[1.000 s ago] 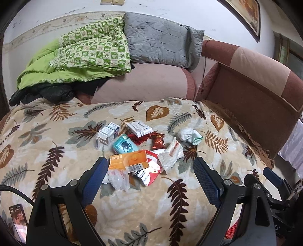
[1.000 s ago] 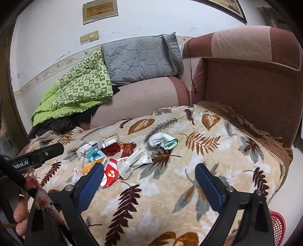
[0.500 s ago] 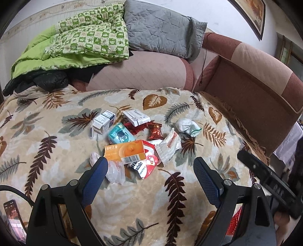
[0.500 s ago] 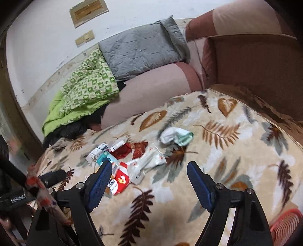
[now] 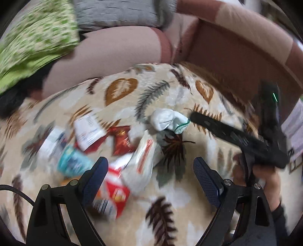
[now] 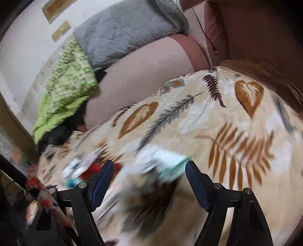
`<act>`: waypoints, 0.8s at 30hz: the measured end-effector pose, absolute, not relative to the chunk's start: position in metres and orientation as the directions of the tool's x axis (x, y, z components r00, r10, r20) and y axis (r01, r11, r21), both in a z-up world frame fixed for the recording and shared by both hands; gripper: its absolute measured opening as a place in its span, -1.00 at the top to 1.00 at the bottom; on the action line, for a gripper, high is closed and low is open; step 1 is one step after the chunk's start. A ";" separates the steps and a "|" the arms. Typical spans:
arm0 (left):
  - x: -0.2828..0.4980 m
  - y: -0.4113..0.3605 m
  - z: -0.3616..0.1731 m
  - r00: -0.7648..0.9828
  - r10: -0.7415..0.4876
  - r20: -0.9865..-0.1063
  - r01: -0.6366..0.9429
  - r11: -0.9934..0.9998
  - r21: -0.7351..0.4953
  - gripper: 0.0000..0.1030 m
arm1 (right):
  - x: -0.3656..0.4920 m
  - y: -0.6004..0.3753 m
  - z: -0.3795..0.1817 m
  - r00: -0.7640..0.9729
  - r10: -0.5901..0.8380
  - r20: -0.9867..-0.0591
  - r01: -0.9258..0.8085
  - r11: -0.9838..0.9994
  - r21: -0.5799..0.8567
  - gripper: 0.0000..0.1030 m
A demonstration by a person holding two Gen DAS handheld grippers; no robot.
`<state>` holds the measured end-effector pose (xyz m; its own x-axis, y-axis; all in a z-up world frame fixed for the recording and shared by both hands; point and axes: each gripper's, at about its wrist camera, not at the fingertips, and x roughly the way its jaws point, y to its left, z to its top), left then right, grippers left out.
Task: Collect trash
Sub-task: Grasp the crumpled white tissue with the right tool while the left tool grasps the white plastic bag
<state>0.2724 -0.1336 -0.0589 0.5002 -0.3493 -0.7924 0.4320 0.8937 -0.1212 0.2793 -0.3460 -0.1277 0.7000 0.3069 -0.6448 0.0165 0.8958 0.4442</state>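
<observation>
A heap of trash lies on the leaf-patterned blanket (image 5: 170, 196): a crumpled white-and-green wad (image 5: 168, 122), a white wrapper (image 5: 144, 160), a red foil packet (image 5: 121, 140), a white box (image 5: 88, 130), a teal packet (image 5: 73, 164) and a red-and-white pack (image 5: 113, 195). My left gripper (image 5: 151, 181) is open just above the white wrapper and the red-and-white pack. My right gripper (image 6: 149, 181) is open, its fingers either side of the blurred white-and-green wad (image 6: 161, 162). From the left wrist view the right gripper's finger (image 5: 227, 132) reaches to that wad.
A pink sofa backrest (image 5: 106, 56) and brown armrest (image 5: 236, 62) border the blanket at the back and right. Green quilt (image 5: 32, 37) and grey quilt (image 5: 117, 13) are piled behind. A person's hand (image 5: 269, 181) holds the right gripper at the right.
Both grippers have moved forward and down toward the trash pile; the views are now motion-blurred. The right gripper has come up to the white-and-green wad. Both stay open.
</observation>
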 end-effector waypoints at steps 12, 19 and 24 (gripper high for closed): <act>0.286 -0.159 -0.118 0.443 -0.300 -0.845 0.475 0.878 -0.062 -0.44 | 0.295 -0.352 -0.186 0.727 0.441 -0.527 -0.129 0.841 0.526 0.60; 0.305 -0.173 -0.149 0.432 -0.181 -0.884 0.445 0.895 0.034 -0.02 | 0.287 -0.346 -0.183 0.742 0.441 -0.505 -0.169 0.852 0.496 0.70; 0.304 -0.171 -0.144 0.440 -0.179 -0.880 0.437 0.899 0.035 0.40 | 0.261 -0.368 -0.177 0.828 0.413 -0.380 -0.141 0.808 0.573 0.73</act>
